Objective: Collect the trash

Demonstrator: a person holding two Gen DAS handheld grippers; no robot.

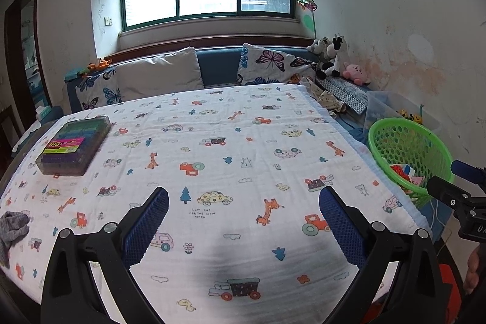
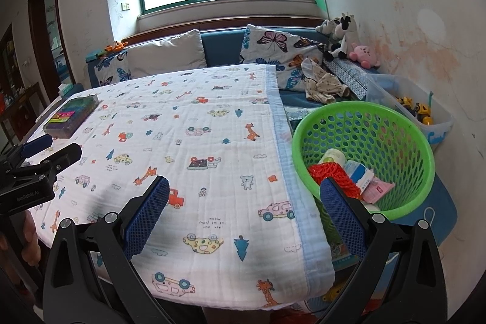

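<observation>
The grey cloth is cut off at the frame's left edge. The green basket wall hides part of its trash, perhaps cartons.

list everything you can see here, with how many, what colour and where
Perforated plastic basket: one, green, right of the table; trash inside.
Orange mesh net: one, in the basket.
Pink paper packet: one, in the basket.
Cartoon-print cotton blanket: one, white, covering the table.
Clear plastic case of coloured items: one, multicoloured, table's far left.
Grey knitted cloth: one, table's near left edge.
Butterfly-print pillows: two, on the blue sofa.
Plush toys: several, back right corner.
Left gripper: open, empty.
Right gripper: open, empty.
</observation>
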